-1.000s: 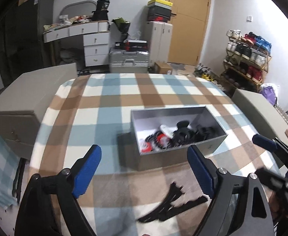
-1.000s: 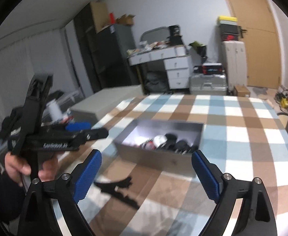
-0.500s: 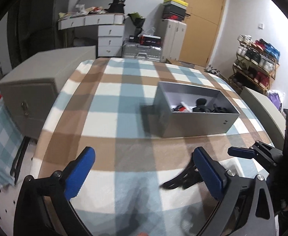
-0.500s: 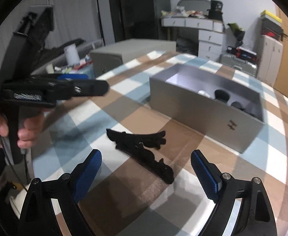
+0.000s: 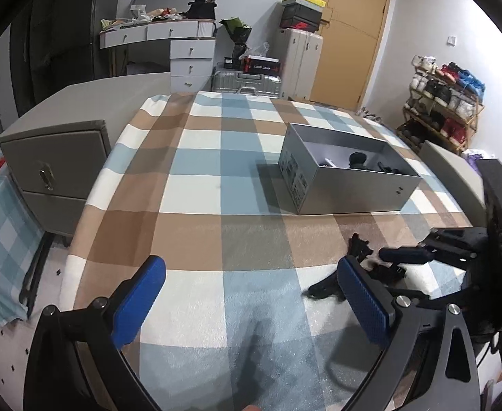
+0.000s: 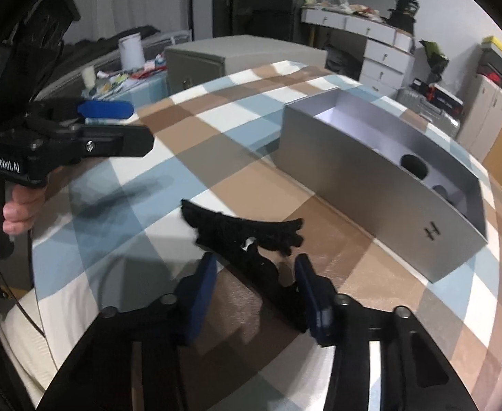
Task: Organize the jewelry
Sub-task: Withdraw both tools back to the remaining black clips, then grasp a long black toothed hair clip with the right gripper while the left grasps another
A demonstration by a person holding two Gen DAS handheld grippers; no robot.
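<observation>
A black toothed hair clip (image 6: pixel 247 236) lies on the checked tablecloth, near its front edge. My right gripper (image 6: pixel 256 291) sits low around the clip's near end, its blue fingers (image 6: pixel 201 291) narrowed on either side, with small gaps still showing. In the left wrist view the clip (image 5: pixel 360 267) lies at lower right with the right gripper (image 5: pixel 405 255) over it. My left gripper (image 5: pixel 247 301) is open and empty, held above the cloth left of the clip. A grey open box (image 5: pixel 350 171) holding dark accessories stands behind.
A grey cabinet (image 5: pixel 55 157) stands beside the table's left edge. A second grey block (image 5: pixel 453 171) is to the right of the box. The checked tablecloth (image 5: pixel 196 185) covers the table. A shoe rack (image 5: pixel 446 102) stands against the right wall.
My right gripper has dropped down to the black clip and narrowed its fingers around it. The left gripper has drawn back and to the left, still open.
</observation>
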